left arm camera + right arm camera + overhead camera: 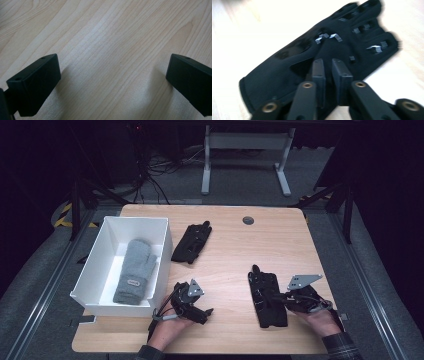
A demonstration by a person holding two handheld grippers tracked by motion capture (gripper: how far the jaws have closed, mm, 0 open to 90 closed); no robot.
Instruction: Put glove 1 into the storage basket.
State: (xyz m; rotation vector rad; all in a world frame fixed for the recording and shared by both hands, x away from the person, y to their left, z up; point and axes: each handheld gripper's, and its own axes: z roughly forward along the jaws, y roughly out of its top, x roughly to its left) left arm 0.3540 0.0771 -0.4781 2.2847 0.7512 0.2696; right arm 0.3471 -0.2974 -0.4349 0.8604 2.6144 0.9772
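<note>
The pale wooden table [230, 245] shows fine straight grain with a smooth, faintly satin sheen. The black fabric glove [312, 52] under the right gripper [329, 65] looks matt, with small glossy patches. The grey mitten [135, 270] looks knitted and soft, and the white box [90, 270] smooth and matt.

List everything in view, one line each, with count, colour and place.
Table: 1, light wood, centre.
Box: 1, white, table's left edge.
Mitten: 1, grey, inside the box.
Far glove: 1, black, right of the box.
Near glove: 1, black, front right, pinched by the right gripper.
Grommet: 1, dark, table's far edge.
Desk frame: 1, white, floor behind.
Left gripper: 1, black, front left, jaws apart over bare wood.
Right gripper: 1, black, jaws nearly closed on glove fabric.
</note>
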